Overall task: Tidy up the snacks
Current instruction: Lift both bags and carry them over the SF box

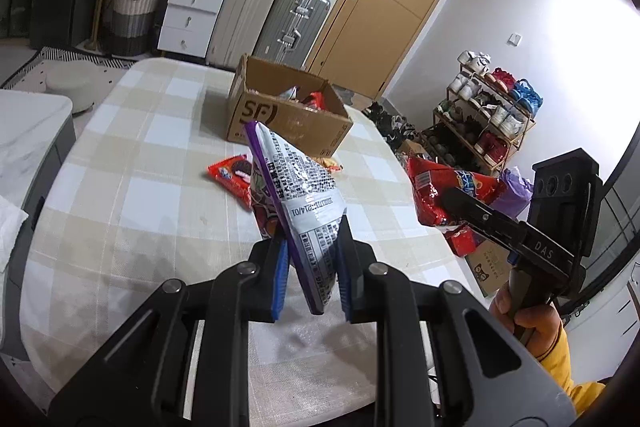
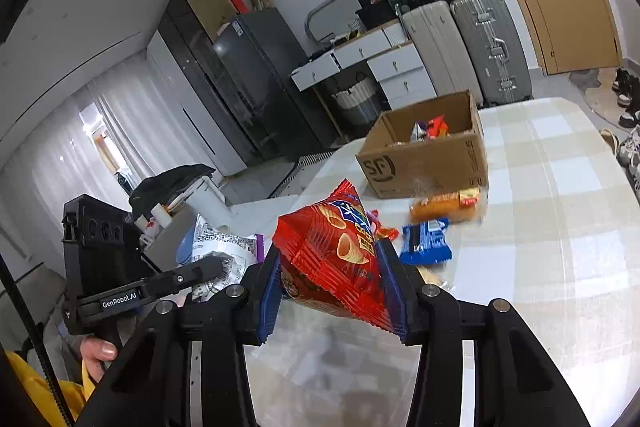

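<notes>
Left wrist view: the left claw (image 1: 312,255) clamps a silver-and-purple snack bag (image 1: 298,195). Ahead of it lie a red packet (image 1: 232,175) and the cardboard box (image 1: 288,115); bare counter (image 1: 120,187) opens leftward.

Right wrist view: the right claw (image 2: 332,279) grips a red chip bag (image 2: 332,247). Beyond it lie a blue packet (image 2: 426,241) and an orange pack (image 2: 446,207) before the box; the counter's rightward side stays free.

A checked tablecloth covers the table (image 2: 560,227); near the cardboard box (image 2: 428,163) are laid a blue packet (image 2: 426,241), an orange packet (image 2: 444,207) and a red packet (image 1: 232,173).
</notes>
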Demonstrator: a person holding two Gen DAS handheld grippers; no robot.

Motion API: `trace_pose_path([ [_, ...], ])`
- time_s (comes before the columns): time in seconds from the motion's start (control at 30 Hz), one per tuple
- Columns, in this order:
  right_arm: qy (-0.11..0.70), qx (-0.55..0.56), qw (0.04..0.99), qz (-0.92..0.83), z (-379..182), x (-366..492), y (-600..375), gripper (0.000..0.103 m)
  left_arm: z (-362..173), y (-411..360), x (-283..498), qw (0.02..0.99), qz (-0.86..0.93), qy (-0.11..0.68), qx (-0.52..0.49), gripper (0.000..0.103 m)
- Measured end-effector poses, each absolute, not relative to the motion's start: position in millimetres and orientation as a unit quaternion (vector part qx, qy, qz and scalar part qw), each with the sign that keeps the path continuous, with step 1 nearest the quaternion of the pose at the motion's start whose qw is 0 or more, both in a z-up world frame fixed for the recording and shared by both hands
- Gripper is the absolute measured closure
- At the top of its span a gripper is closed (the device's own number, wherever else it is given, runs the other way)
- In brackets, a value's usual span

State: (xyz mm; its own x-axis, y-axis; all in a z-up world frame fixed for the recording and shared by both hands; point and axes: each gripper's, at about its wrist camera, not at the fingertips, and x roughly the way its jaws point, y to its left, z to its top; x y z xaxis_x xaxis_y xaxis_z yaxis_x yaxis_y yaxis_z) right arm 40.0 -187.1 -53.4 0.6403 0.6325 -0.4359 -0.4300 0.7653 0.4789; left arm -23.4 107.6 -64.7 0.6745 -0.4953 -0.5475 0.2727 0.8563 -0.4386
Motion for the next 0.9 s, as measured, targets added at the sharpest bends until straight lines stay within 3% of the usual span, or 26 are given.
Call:
trace_pose_path([
  [0.5,0.277,0.142,0.901,0.303,-4.2,64.2,-179.1,0.058,-14.7,127.2,-24.2,0.911,-0.221,0.312,-0.154,0.086],
  [0.9,0.277,0.111,0.905,0.303,28.2,154.7,-168.5,0.058,37.5,110.5,61.7,0.92,-0.212,0.299,-0.14,0.086],
])
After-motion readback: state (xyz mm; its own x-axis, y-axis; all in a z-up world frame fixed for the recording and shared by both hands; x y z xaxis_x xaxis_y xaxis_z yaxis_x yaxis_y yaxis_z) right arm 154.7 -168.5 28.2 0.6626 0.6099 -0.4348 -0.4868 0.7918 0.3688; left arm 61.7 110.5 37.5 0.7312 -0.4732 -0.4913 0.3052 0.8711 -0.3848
